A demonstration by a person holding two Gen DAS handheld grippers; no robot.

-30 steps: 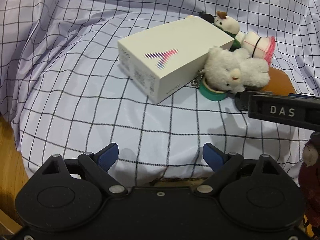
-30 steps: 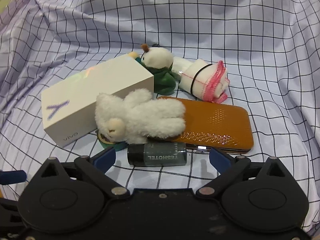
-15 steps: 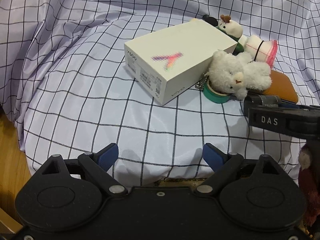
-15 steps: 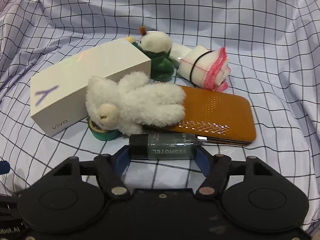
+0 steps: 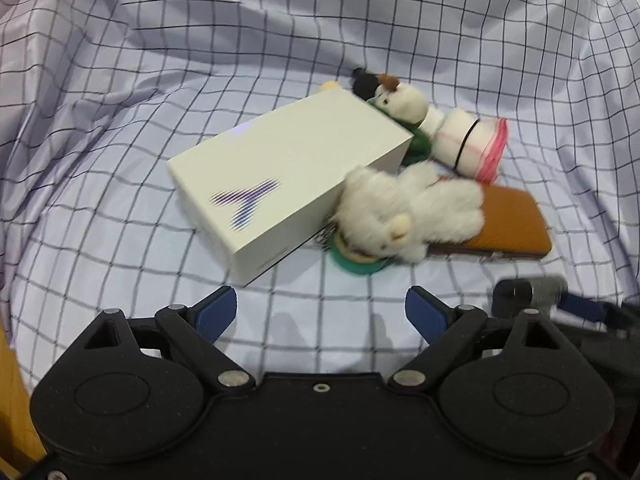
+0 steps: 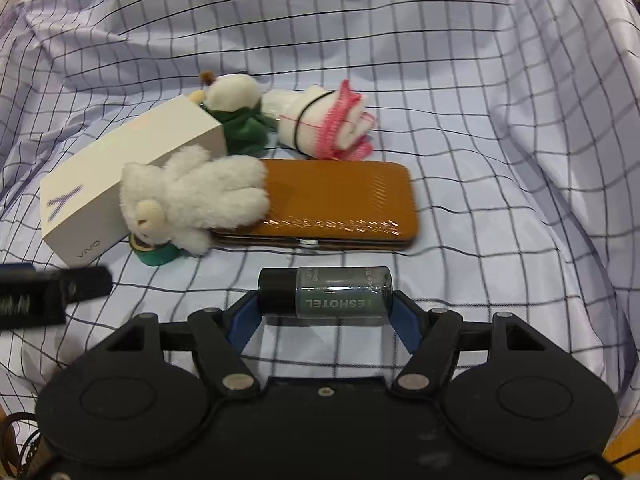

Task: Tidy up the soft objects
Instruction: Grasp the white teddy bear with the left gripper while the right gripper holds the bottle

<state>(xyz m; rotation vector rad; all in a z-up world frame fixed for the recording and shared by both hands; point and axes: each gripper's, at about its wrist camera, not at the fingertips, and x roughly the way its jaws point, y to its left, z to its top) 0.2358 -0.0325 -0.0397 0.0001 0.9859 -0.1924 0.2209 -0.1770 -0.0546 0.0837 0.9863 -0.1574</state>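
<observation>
A white plush bear (image 5: pixel 404 212) (image 6: pixel 192 200) lies across a green tape roll (image 5: pixel 358 262) (image 6: pixel 156 254) and a brown case (image 5: pixel 508 228) (image 6: pixel 340 200). A small plush with green clothes (image 5: pixel 400 108) (image 6: pixel 236 108) and a rolled white cloth with pink trim (image 5: pixel 468 148) (image 6: pixel 328 124) lie behind. My right gripper (image 6: pixel 326 312) is shut on a small dark bottle (image 6: pixel 324 296), held off the cloth in front of the case. My left gripper (image 5: pixel 320 312) is open and empty, in front of the white box (image 5: pixel 288 176).
A checked cloth (image 5: pixel 120 240) covers the surface and rises in folds at the back and sides. The white phone box also shows in the right wrist view (image 6: pixel 120 184). The held bottle shows at the right of the left wrist view (image 5: pixel 532 292). Wood shows at the far left edge (image 5: pixel 8 380).
My right gripper closed on the dark bottle and drew it back from the case. My left gripper moved closer to the box and stayed open.
</observation>
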